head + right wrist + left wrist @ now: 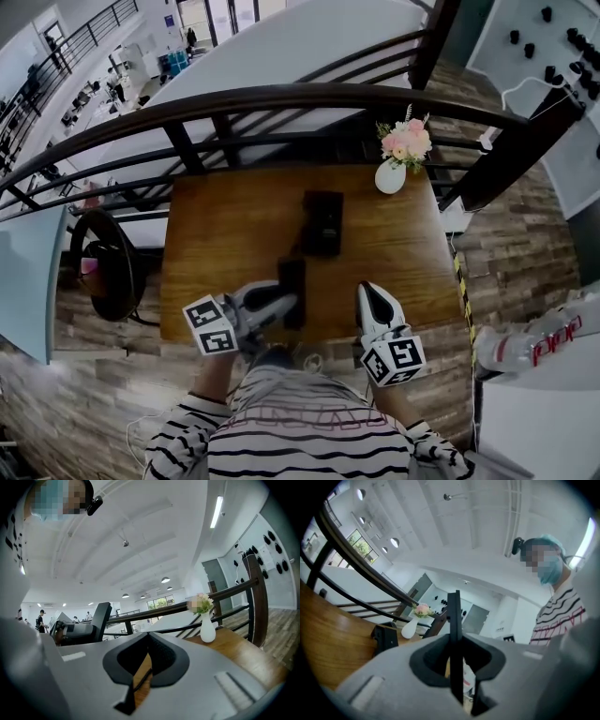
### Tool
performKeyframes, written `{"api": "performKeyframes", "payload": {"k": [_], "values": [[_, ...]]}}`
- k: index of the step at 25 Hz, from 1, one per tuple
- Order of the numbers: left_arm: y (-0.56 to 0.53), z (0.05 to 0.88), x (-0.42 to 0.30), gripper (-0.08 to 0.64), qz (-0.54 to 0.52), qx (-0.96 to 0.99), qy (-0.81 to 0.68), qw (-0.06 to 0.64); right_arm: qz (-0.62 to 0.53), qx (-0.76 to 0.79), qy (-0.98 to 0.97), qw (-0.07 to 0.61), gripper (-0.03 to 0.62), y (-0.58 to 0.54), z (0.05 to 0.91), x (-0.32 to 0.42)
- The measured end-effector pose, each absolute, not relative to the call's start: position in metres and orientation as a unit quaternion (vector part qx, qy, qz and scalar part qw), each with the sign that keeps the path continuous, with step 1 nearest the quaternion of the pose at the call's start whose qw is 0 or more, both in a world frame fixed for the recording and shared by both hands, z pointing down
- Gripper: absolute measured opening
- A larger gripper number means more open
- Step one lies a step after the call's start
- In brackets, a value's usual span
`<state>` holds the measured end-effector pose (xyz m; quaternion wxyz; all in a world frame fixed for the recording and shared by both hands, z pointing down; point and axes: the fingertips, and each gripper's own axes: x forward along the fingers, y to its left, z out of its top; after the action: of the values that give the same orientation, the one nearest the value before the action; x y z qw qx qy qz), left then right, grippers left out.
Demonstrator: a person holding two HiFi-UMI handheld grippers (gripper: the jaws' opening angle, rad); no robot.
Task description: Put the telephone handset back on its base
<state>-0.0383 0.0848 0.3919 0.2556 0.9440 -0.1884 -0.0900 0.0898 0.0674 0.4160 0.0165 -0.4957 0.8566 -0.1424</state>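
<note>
The black telephone base sits in the middle of the wooden table. It also shows in the left gripper view as a dark block on the wood. My left gripper is shut on the black handset near the table's front edge, short of the base. In the left gripper view the handset stands edge-on between the jaws. My right gripper hovers to the right of the handset, shut with nothing in it. The right gripper view shows the handset off to the left.
A white vase with pink flowers stands at the table's back right corner. A dark curved railing runs behind the table. A black round stool is at the left, and a white counter with bottles at the right.
</note>
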Motion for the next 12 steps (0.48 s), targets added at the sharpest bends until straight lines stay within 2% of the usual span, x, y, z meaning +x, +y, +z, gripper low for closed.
{"api": "performKeyframes", "payload": {"k": [12], "values": [[0.031, 0.403, -0.058, 0.075, -0.075, 0.944, -0.138, 0.289, -0.160, -0.530, 0.833, 0.009, 0.000, 0.032, 0.418, 0.058]]}}
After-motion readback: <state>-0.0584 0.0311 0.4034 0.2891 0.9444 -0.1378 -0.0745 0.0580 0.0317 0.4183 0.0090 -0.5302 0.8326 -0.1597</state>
